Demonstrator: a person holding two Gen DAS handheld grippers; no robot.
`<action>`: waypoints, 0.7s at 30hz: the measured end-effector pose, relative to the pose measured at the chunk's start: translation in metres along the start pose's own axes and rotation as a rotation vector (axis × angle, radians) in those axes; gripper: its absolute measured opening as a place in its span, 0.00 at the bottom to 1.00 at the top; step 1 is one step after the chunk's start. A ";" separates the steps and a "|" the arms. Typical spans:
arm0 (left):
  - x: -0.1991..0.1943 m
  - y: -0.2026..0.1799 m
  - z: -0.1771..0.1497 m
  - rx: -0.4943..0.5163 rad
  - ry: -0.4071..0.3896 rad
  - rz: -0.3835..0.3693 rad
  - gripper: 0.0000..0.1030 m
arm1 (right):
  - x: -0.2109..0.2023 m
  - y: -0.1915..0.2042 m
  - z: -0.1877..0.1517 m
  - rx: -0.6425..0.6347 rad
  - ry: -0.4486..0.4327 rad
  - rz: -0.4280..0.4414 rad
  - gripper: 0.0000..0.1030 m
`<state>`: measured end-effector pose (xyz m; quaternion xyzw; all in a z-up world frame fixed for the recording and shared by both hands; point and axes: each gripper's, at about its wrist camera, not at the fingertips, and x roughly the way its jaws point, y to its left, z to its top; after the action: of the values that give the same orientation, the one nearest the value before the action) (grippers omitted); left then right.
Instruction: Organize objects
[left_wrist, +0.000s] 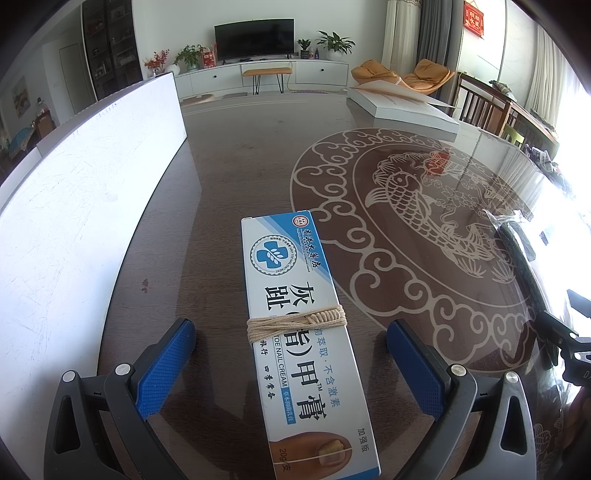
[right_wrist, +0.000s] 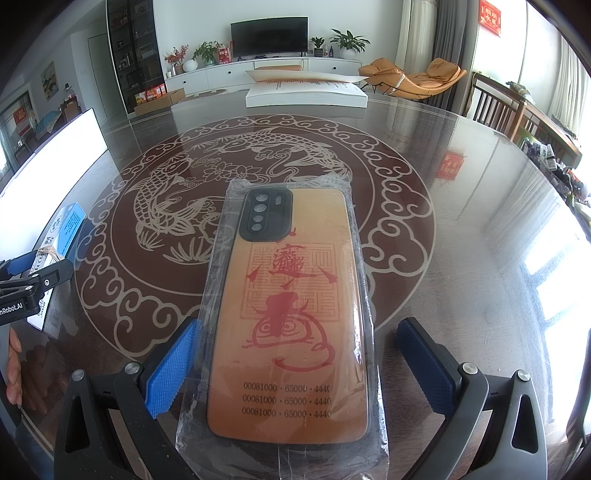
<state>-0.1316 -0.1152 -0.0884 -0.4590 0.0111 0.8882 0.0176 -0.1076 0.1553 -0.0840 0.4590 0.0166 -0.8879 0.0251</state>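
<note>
Left wrist view shows the dark glass-topped table (left_wrist: 236, 177) with its carp medallion (left_wrist: 413, 225), a white board (left_wrist: 74, 221) standing along its far-left side; the toe nail cream box (left_wrist: 295, 321), bound with tan cord (left_wrist: 297, 319), lies flat between the left gripper (left_wrist: 291, 354), whose jaws stand wide and touch nothing, probably lined up lengthwise so they can close across its narrow sides; right wrist view shows the orange phone case (right_wrist: 288, 314) in clear wrap lying flat between the right gripper (right_wrist: 299, 362), jaws likewise wide, the left pad seemingly just beside the wrap; both items rest on the table, ungrasped.
</note>
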 end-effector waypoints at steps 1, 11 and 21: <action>0.000 0.000 0.000 0.000 0.000 0.000 1.00 | 0.000 0.000 0.000 0.000 0.000 0.000 1.00; 0.000 0.000 0.000 0.000 0.000 0.000 1.00 | 0.000 0.000 0.000 0.000 0.000 0.000 1.00; 0.000 -0.002 0.002 0.026 0.036 -0.012 1.00 | -0.002 0.000 0.001 -0.005 0.029 0.006 1.00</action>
<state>-0.1331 -0.1135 -0.0871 -0.4748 0.0202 0.8794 0.0285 -0.1077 0.1557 -0.0820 0.4720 0.0180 -0.8810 0.0288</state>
